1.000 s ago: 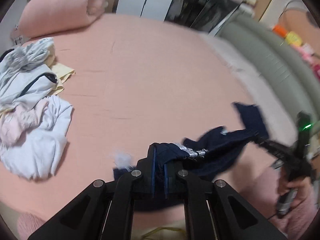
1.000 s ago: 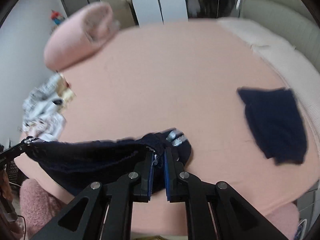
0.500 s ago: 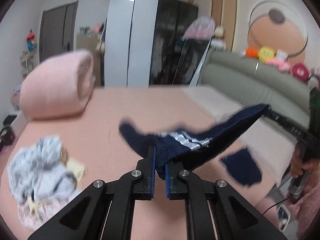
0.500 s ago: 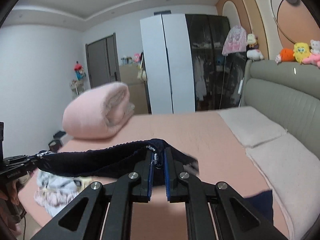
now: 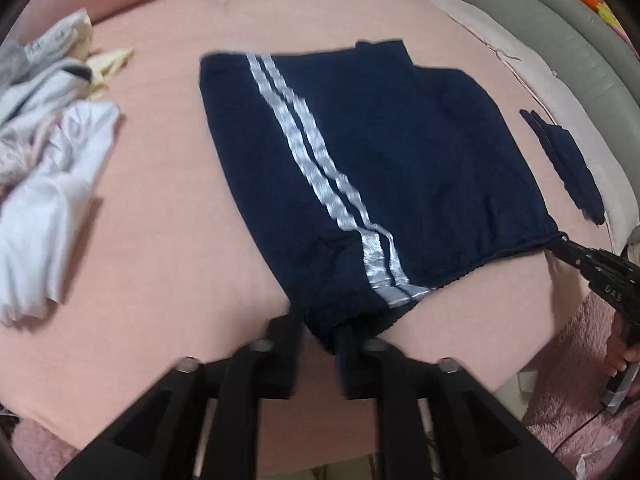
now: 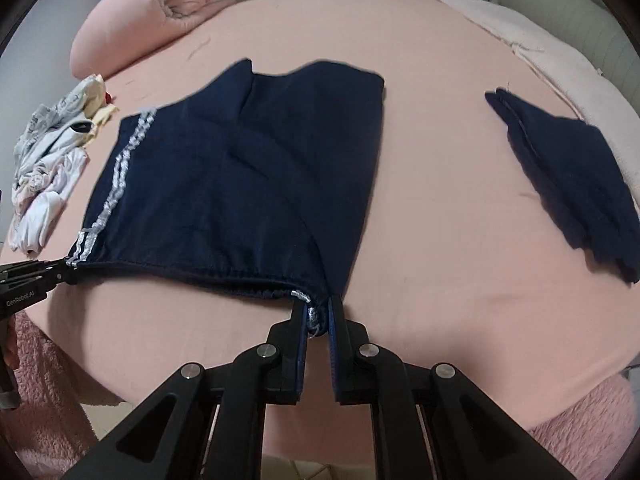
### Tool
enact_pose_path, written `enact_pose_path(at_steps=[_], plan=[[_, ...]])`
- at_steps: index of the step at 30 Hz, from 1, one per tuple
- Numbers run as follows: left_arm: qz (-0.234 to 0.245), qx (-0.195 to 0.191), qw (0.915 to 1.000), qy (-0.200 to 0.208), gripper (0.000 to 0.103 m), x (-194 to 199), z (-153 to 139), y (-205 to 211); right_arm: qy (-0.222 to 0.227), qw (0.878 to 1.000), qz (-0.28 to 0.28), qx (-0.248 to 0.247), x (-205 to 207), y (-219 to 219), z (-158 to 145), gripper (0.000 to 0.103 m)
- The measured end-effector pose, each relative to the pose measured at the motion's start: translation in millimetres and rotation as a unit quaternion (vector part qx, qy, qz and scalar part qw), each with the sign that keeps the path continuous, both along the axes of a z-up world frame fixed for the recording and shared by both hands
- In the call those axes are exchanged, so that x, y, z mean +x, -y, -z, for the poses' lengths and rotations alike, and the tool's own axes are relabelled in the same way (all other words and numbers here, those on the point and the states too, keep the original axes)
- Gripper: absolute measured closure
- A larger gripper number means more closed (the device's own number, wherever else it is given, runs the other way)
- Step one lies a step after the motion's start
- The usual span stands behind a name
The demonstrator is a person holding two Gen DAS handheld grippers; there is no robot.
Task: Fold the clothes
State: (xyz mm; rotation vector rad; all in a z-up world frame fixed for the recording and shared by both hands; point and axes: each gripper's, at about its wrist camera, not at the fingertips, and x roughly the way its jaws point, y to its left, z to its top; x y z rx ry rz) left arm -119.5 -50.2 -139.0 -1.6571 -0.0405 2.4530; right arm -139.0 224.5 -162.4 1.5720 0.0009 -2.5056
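1. Navy-blue fabric shorts with two silver side stripes [image 5: 360,152] are spread flat on the pink bedsheet [image 5: 168,200], waistband at the near edge.
2. The waistband's striped corner is clamped by the left gripper [image 5: 318,336].
3. The opposite waistband corner is clamped by the right gripper [image 6: 318,312].
4. A folded navy-blue garment [image 6: 568,176] is seen lying apart on the right side.
5. A heap of white and pale crumpled clothes [image 5: 44,120] is seen on the left.
6. A rolled pink blanket [image 6: 152,12] is seen at the far edge.
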Motion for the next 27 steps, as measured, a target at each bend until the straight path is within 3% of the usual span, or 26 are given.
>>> enact_pose_path(at_steps=[2,4,7,13,17,18,19,20,21,24,26,27], plan=[[0.006,-0.016,0.9996,-0.024,0.047,3,-14,1,-0.015,1.000,-0.002,0.001,-2,0,-12,0.095],[0.017,-0.024,0.9984,-0.048,0.047,8,-31,1,-0.027,1.000,-0.004,-0.003,-8,-3,-24,0.095],[0.073,-0.039,0.9934,-0.079,0.047,17,-45,-14,-0.041,0.999,-0.006,-0.008,-15,-4,-38,0.095],[0.167,-0.050,0.9815,-0.078,0.047,12,-30,-59,-0.030,0.999,-0.003,-0.026,-23,2,-37,0.095],[0.188,-0.071,0.9772,-0.067,0.047,2,-5,-92,-0.025,0.999,0.000,-0.036,-19,-2,-40,0.095],[0.189,-0.081,0.9764,-0.066,0.051,0,0,-100,-0.025,0.999,0.001,-0.037,-18,-2,-41,0.095],[0.180,-0.088,0.9778,-0.063,0.062,-5,3,-103,-0.024,0.999,0.001,-0.038,-17,-3,-41,0.095],[0.166,-0.094,0.9799,-0.058,0.090,-11,7,-104,-0.022,0.999,0.001,-0.041,-16,-4,-42,0.095],[0.153,-0.100,0.9818,-0.054,0.096,-16,11,-105,-0.017,0.999,0.000,-0.042,-16,-4,-41,0.095],[0.093,-0.079,0.9894,-0.078,0.098,-20,-8,-90,0.005,0.999,-0.011,-0.030,-13,0,-33,0.093],[0.061,-0.076,0.9904,-0.098,0.099,-15,-24,-78,0.021,0.999,-0.022,-0.016,-11,5,-26,0.083],[0.046,-0.075,0.9903,-0.107,0.099,-12,-32,-71,0.028,0.999,-0.026,-0.015,-9,7,-23,0.082]])
